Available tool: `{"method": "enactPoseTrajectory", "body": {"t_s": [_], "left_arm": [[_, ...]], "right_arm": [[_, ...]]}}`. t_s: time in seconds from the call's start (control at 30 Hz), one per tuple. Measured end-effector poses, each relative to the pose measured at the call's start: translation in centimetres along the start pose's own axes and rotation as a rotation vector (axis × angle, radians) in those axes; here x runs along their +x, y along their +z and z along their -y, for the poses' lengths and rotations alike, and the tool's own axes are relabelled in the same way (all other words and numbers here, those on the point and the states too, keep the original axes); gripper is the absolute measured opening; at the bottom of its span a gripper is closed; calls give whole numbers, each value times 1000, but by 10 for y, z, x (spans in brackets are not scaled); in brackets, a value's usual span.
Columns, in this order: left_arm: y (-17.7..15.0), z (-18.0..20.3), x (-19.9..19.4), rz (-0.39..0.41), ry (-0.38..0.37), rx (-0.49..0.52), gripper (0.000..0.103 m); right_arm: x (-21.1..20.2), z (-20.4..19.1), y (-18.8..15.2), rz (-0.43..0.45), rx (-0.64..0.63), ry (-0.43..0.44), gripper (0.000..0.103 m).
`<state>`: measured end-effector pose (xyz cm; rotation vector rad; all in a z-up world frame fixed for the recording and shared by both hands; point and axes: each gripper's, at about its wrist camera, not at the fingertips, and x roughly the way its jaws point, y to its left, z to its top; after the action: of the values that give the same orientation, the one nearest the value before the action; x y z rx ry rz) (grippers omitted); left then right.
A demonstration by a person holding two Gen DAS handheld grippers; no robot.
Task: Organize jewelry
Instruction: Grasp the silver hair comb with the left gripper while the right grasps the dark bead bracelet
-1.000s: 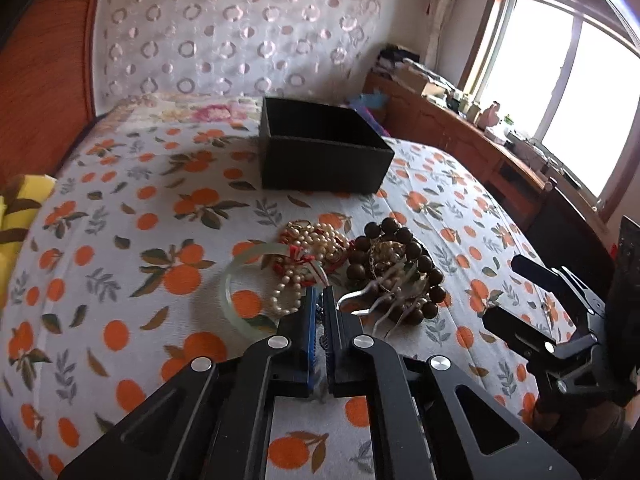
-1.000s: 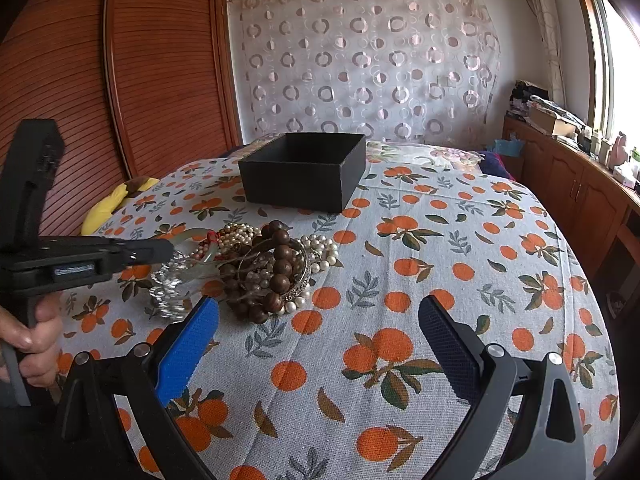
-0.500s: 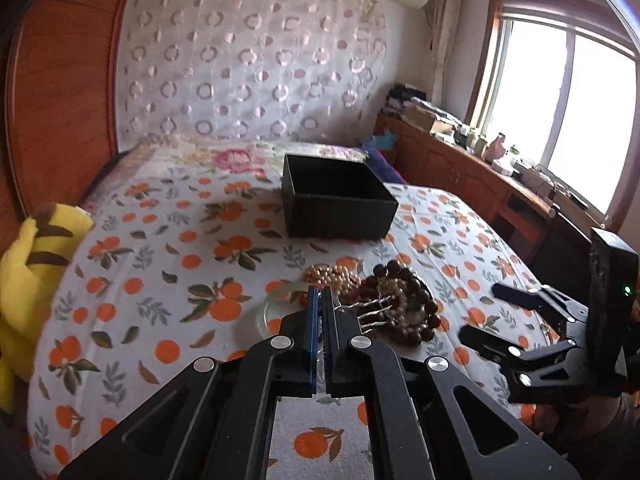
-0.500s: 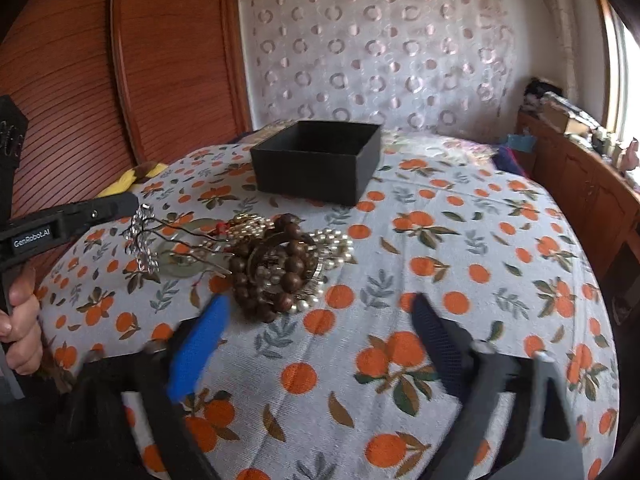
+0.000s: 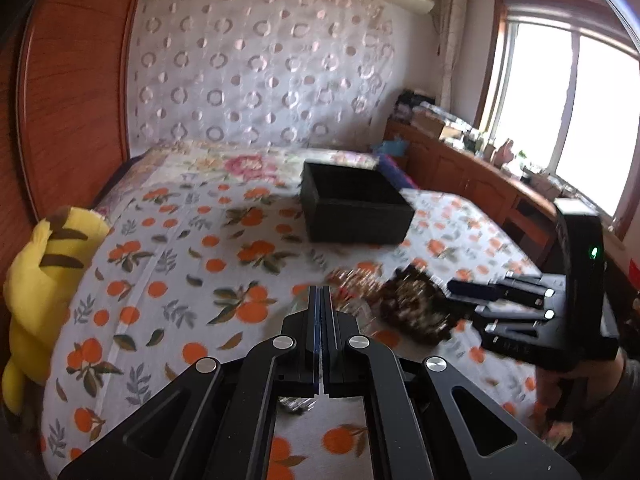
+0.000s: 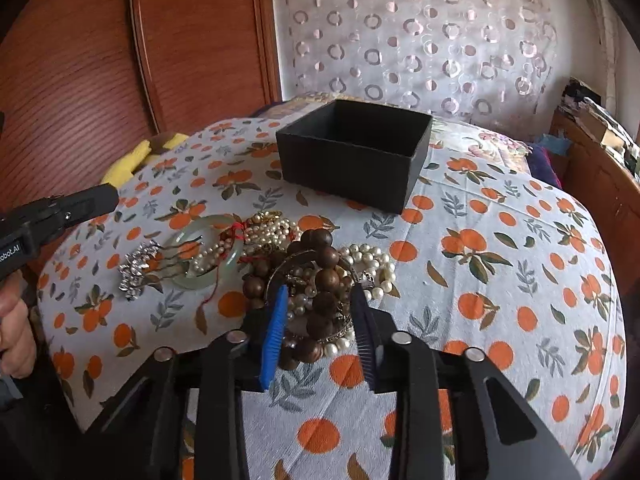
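A heap of jewelry lies on the orange-print cloth point(image 6: 500, 280): a brown wooden bead bracelet point(image 6: 324, 256), pearl strands point(image 6: 272, 228), a pale jade bangle point(image 6: 206, 223) and a silver hair comb point(image 6: 138, 264). My right gripper point(image 6: 320, 320) is low over the near side of the heap. Its jaws are closing with the wooden beads and some pearls between them, and I see no firm press. My left gripper point(image 5: 321, 292) is shut with nothing visible between its pads. It hangs above and left of the comb. An open, empty black box point(image 6: 352, 160) stands behind the heap.
A yellow plush toy point(image 5: 44, 280) sits at the cloth's left edge against a wooden panel point(image 6: 80, 80). A low wooden cabinet point(image 5: 460, 172) with clutter runs under the window on the right. A person's hand point(image 6: 16, 332) holds the left gripper's handle.
The right gripper moved forward over the bead heap and its jaws narrowed from wide apart. The left gripper, shut throughout, rose and tilted up away from the comb.
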<state>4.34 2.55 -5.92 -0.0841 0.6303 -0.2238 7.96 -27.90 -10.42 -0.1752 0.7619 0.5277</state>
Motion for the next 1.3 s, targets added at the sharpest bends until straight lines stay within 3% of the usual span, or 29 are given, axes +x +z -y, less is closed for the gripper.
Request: {"method": "enactPoseTrajectory", "body": {"t_s": [0.1, 0.13, 0.17, 0.23, 0.3, 0.47, 0.63, 0.73, 0.77, 0.8, 0.83, 1.07, 1.17, 1.3], "left_arm": [[-7, -15, 4, -46, 20, -22, 0], [-8, -18, 6, -60, 28, -27, 5], [-10, -22, 7, -71, 38, -33, 8], [-14, -26, 11, -88, 52, -31, 29], [-16, -27, 18, -116, 53, -24, 38], [-24, -26, 39, -203, 48, -30, 38], [-26, -27, 46, -223, 35, -45, 47], [-25, -26, 47, -221, 34, -36, 45], [-25, -26, 47, -222, 21, -37, 36], [-25, -24, 46, -220, 22, -35, 34], [-26, -23, 46, -219, 32, -29, 20], [-24, -20, 32, -152, 16, -48, 16], [-18, -19, 20, -107, -5, -64, 2], [-13, -15, 15, -85, 9, -40, 1]], "right_arm": [[3, 1, 1, 3, -14, -18, 26], [4, 2, 2, 0, -14, -14, 16], [4, 3, 2, -3, -12, -5, 15], [3, 3, 1, 4, -20, -10, 14], [0, 2, 1, 20, -21, -19, 14], [-18, 4, 6, 78, -12, -27, 14], [-23, 5, 5, 82, -9, -25, 14], [-24, 5, 3, 84, -1, -18, 14], [-24, 5, 2, 86, 2, -16, 14], [-24, 5, 1, 88, 4, -14, 14], [-25, 5, 1, 90, 6, -12, 14], [-28, 6, 0, 99, 14, -12, 14], [-29, 7, 1, 104, 19, -11, 14], [-30, 6, 4, 112, 15, -4, 14]]}}
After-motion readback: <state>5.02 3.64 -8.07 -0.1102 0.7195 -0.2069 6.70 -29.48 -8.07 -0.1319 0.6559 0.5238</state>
